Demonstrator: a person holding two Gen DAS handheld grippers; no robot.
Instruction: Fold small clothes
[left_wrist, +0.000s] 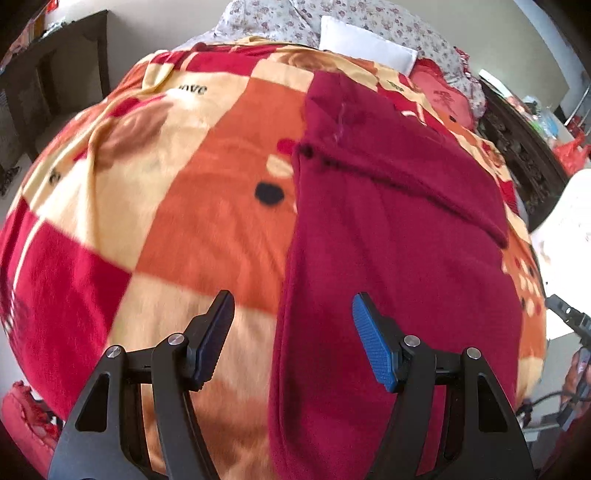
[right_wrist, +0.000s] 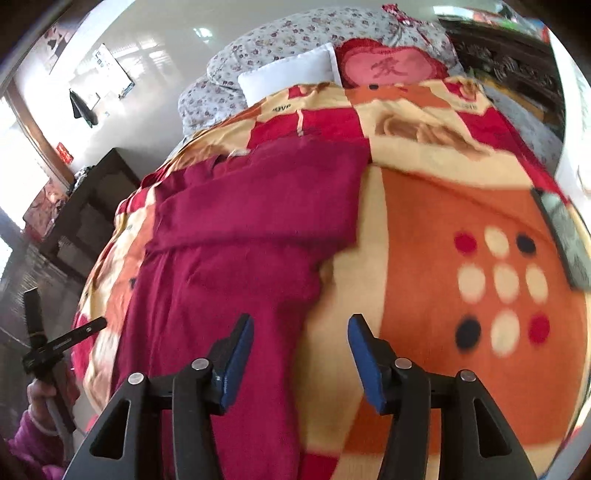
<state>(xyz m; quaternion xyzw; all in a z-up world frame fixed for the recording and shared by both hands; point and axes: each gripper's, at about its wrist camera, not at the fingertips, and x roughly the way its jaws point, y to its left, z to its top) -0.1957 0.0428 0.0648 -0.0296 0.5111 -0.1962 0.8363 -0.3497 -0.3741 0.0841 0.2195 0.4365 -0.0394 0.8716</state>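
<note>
Both tongs, left (left_wrist: 291, 339) and right (right_wrist: 301, 358), gape wide and hold nothing, blue ribbed pads (left_wrist: 373, 343) apart. We see a dark red fleece garment (left_wrist: 388, 258), partly folded, lying flat on a plush checked orange, cream and red blanket (left_wrist: 177, 206) on the bed, below a white pillow (right_wrist: 291, 75).

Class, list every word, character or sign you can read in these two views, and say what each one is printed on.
"love": upside down on a cream square of the checked blanket; it appears again in the right wrist view, only partly legible.
One large Chinese character, too blurred to read for sure: on the pink heart cushion.
Red wall sign: too small to read.
Wall poster: too washed out to read.
</note>
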